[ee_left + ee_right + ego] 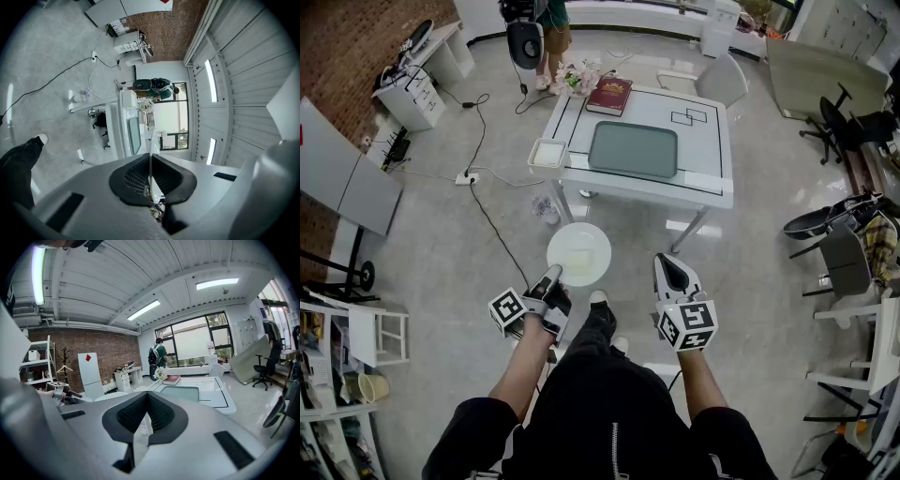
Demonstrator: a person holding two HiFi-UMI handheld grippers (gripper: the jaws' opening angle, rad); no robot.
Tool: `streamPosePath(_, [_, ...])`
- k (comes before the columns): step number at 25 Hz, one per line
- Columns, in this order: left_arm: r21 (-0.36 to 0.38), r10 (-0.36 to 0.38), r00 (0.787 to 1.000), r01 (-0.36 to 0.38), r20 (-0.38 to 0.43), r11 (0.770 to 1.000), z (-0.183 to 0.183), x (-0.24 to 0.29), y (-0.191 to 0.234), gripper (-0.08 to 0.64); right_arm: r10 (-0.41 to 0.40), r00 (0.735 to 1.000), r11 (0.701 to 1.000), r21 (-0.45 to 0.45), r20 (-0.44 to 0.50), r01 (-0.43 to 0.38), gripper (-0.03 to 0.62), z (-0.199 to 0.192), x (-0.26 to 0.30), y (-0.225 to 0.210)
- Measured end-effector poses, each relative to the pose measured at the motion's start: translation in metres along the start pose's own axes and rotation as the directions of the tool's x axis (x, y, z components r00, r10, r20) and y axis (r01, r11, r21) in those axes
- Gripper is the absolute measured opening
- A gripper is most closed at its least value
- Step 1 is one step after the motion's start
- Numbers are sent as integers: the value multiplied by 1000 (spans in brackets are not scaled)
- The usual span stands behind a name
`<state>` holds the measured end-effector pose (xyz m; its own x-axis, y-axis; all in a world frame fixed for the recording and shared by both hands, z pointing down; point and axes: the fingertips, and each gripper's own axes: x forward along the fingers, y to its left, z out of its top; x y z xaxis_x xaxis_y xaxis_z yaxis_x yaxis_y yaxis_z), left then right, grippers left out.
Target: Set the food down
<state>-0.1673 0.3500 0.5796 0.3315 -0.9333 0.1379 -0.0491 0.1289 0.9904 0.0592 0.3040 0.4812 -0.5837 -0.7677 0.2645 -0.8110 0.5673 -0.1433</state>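
Observation:
A round white plate (578, 254) hangs over the floor in front of me, short of the white table (712, 150). A faint pale patch lies on the plate; what it is I cannot tell. My left gripper (551, 277) is shut on the plate's near left rim, and in the left gripper view the plate (151, 161) shows edge-on as a thin white line between the pads. My right gripper (667, 263) hovers to the right of the plate, shut with nothing in it. The right gripper view shows the plate (112, 396) at its left.
On the table lie a grey tray (633, 150), a small white square dish (548, 152), a red book (609, 96) and flowers (578, 77). A person (548, 28) stands beyond it. Cables (483, 202) cross the floor at left; chairs (839, 248) stand at right.

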Motion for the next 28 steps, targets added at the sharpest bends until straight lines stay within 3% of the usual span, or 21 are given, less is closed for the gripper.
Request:
streamPosePath(13, [-1, -9, 1000, 9, 6, 1000, 3, 1, 6, 14, 51, 996, 998, -32, 75, -49, 9, 7, 0, 9])
streamPosePath(19, [-17, 1, 1000, -1, 6, 1000, 6, 6, 10, 14, 55, 996, 998, -36, 65, -53, 9, 6, 3, 10])
streamPosePath(28, [-9, 4, 1000, -5, -20, 1000, 21, 52, 3, 14, 47, 997, 999, -22, 58, -46, 9, 22, 36, -14])
